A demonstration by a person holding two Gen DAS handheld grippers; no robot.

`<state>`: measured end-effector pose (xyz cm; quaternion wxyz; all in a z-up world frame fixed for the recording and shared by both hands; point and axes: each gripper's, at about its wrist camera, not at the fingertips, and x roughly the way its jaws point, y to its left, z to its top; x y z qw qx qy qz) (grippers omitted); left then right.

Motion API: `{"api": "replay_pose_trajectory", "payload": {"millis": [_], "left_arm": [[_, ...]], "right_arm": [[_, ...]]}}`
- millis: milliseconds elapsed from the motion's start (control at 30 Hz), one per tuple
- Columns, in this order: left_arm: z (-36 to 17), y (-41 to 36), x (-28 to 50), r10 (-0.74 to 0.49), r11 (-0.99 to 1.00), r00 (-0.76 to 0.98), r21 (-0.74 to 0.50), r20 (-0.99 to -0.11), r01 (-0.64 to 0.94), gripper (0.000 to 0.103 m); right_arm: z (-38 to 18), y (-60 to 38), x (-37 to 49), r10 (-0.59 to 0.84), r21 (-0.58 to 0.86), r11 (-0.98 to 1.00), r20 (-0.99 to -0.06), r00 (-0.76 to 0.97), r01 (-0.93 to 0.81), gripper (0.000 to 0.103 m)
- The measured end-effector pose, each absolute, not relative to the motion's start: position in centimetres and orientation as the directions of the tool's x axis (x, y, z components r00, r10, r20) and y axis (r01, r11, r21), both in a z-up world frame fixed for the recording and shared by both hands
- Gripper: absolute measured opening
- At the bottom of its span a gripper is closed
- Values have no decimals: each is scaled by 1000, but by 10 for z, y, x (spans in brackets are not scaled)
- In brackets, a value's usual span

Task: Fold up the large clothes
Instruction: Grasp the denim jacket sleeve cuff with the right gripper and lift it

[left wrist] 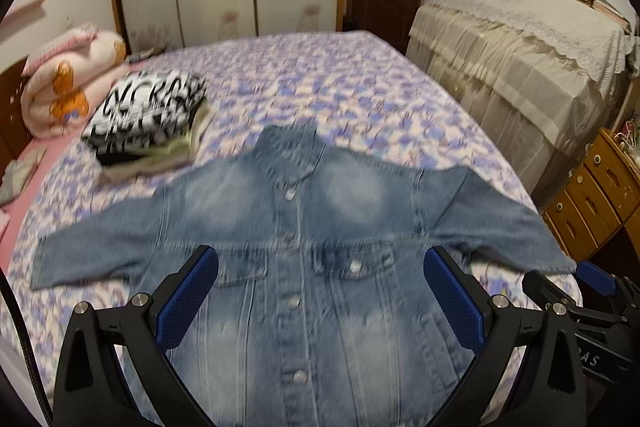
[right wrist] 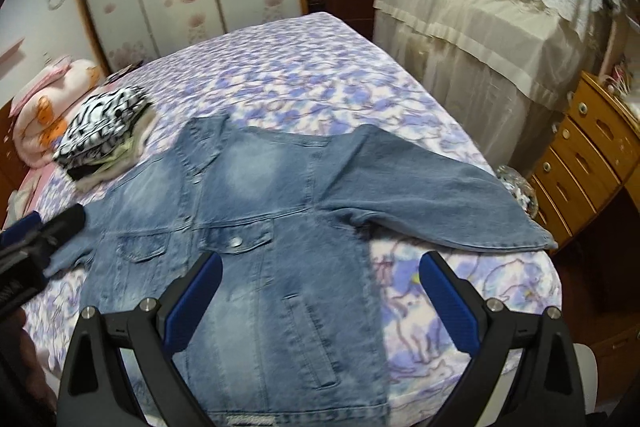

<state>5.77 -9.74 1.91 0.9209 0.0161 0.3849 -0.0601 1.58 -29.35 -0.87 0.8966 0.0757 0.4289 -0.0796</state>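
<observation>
A blue denim jacket (left wrist: 304,227) lies flat and buttoned on the bed, front up, collar away from me, both sleeves spread out to the sides. It also shows in the right wrist view (right wrist: 256,219). My left gripper (left wrist: 320,267) is open and empty above the jacket's chest. My right gripper (right wrist: 320,275) is open and empty above the jacket's right side edge, near the right sleeve (right wrist: 432,203). The right gripper shows at the lower right of the left wrist view (left wrist: 592,291). The left gripper shows at the left edge of the right wrist view (right wrist: 36,239).
The bed has a purple floral sheet (left wrist: 320,83). A stack of folded clothes with a black-and-white top (left wrist: 148,115) lies at the back left, beside a pink quilt (left wrist: 64,87). A covered cabinet (left wrist: 520,67) and wooden drawers (left wrist: 592,195) stand to the right.
</observation>
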Motion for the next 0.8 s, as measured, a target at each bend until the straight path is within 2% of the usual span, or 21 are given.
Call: {"api": "replay_pose_trajectory", "payload": {"millis": [133,400,667,800], "left_arm": [[19,-118,71,-111,986,701,8,-705,164,102],[-14,-166,97,-220,961,638,-52,-738,271,102],[-51,-208,118,-299,938,593,-117,-748,326,102],[-70,-234,132,-277,939,573,-89,-771,333,102]], "right_arm": [[-19,-326,22,-110,80,959,-780,616,273,99],[-73,-412,36,-168,121,877,-829,533,464,99],[-145,-519,23,-149,263,675,-867,476,689,99],[-168,-548,24,-108,334,600,-866,488,726,94]]}}
